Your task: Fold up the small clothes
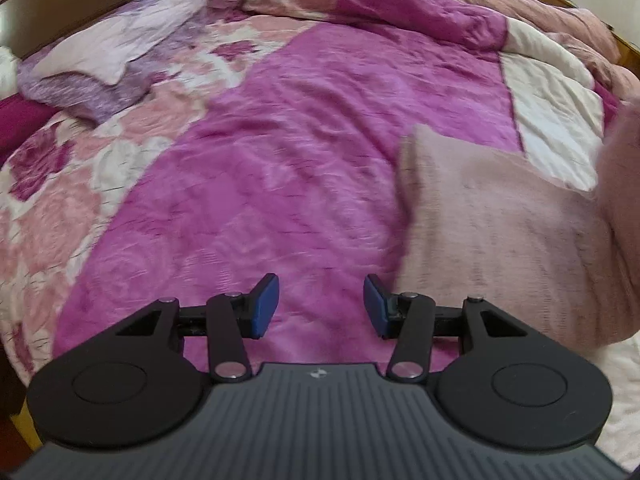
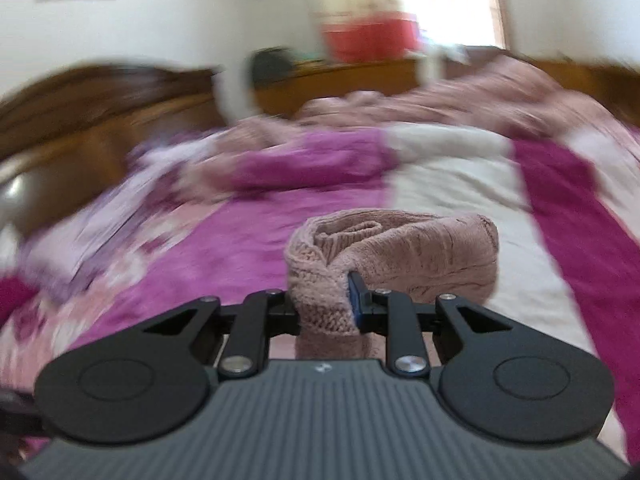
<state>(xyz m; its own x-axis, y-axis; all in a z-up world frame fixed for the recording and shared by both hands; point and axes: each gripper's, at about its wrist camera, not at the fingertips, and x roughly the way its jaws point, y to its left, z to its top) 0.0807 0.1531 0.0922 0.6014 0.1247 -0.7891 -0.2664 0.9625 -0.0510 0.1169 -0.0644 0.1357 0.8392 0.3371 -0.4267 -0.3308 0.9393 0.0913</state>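
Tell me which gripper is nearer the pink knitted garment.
Right. The right gripper is shut on the pink knitted garment, bunched between its fingers. The left gripper is open over the bedspread, with the garment just to its right, untouched.

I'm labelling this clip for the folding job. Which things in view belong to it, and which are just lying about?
Belongs to the job:
pink knit garment
right gripper, shut on it
left gripper, open, holding nothing

Just lying about:
magenta bedspread
purple floral pillow
crumpled pink quilt
wooden headboard
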